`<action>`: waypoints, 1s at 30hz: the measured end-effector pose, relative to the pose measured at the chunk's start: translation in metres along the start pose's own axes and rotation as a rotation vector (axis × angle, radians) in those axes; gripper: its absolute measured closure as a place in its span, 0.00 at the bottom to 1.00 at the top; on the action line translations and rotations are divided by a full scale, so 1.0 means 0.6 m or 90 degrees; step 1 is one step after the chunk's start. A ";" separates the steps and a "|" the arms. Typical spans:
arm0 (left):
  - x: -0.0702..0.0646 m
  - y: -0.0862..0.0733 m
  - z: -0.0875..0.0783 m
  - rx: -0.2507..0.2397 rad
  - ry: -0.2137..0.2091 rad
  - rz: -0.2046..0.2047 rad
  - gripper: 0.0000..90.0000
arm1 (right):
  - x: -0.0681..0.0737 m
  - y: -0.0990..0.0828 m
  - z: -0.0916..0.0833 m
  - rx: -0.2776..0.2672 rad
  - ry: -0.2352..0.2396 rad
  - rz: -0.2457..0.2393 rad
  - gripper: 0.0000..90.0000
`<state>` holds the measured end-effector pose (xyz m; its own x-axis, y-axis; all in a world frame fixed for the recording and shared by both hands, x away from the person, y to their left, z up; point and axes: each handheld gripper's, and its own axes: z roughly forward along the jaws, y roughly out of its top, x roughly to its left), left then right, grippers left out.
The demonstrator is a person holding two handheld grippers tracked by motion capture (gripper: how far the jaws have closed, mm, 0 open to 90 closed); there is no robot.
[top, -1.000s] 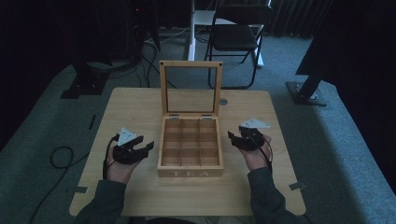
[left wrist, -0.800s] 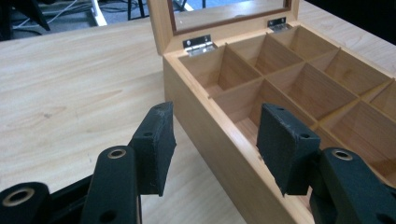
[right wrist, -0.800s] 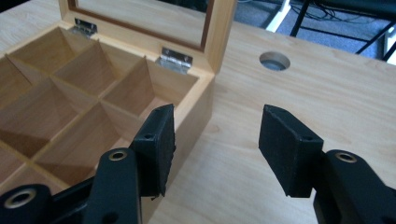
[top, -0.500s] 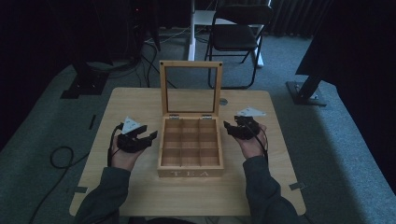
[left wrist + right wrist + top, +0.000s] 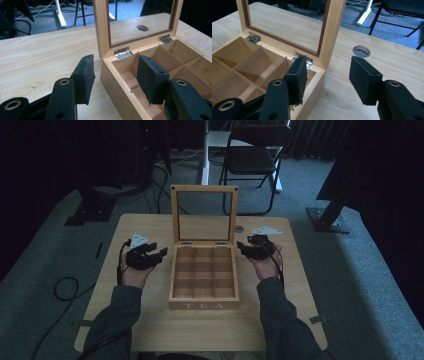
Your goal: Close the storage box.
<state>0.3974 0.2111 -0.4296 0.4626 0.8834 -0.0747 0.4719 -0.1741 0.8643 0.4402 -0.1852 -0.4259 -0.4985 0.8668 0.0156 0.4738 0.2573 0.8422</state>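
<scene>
An open wooden tea box (image 5: 204,306) marked TEA stands mid-table, its empty compartments showing and its glass-paned lid (image 5: 203,192) upright at the back. My left gripper (image 5: 161,254) is at the box's left side near the hinge. Its jaws have just been closing but stay open. In the left gripper view (image 5: 116,77) they straddle the box's left wall (image 5: 117,87) without touching it. My right gripper (image 5: 242,247) is at the right back corner, open. In the right gripper view (image 5: 328,77), one pad hangs over a compartment and the other over the table, with the wall (image 5: 312,95) between them.
The light wooden table (image 5: 150,330) has a round cable hole (image 5: 239,228) behind the box on the right. A black chair (image 5: 255,155) and a white desk leg stand beyond the table. Cables (image 5: 65,287) lie on the carpet at the left.
Both hands have moved away from the person along the box's sides, from beside its front half to beside its hinged back, and slightly inward toward it.
</scene>
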 end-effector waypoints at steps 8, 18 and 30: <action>-0.002 0.013 0.019 0.017 0.007 0.028 0.54 | -0.003 0.028 0.019 0.002 -0.007 -0.021 0.53; 0.002 0.015 0.032 0.022 0.008 0.021 0.54 | -0.009 0.056 0.053 -0.002 0.008 -0.019 0.48; 0.013 0.010 0.031 0.038 0.016 0.026 0.53 | -0.019 0.101 0.092 0.010 0.000 -0.013 0.46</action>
<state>0.4177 0.2089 -0.4342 0.4632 0.8859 -0.0265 0.4974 -0.2351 0.8351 0.5145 -0.1562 -0.4047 -0.5081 0.8613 -0.0012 0.4753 0.2816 0.8336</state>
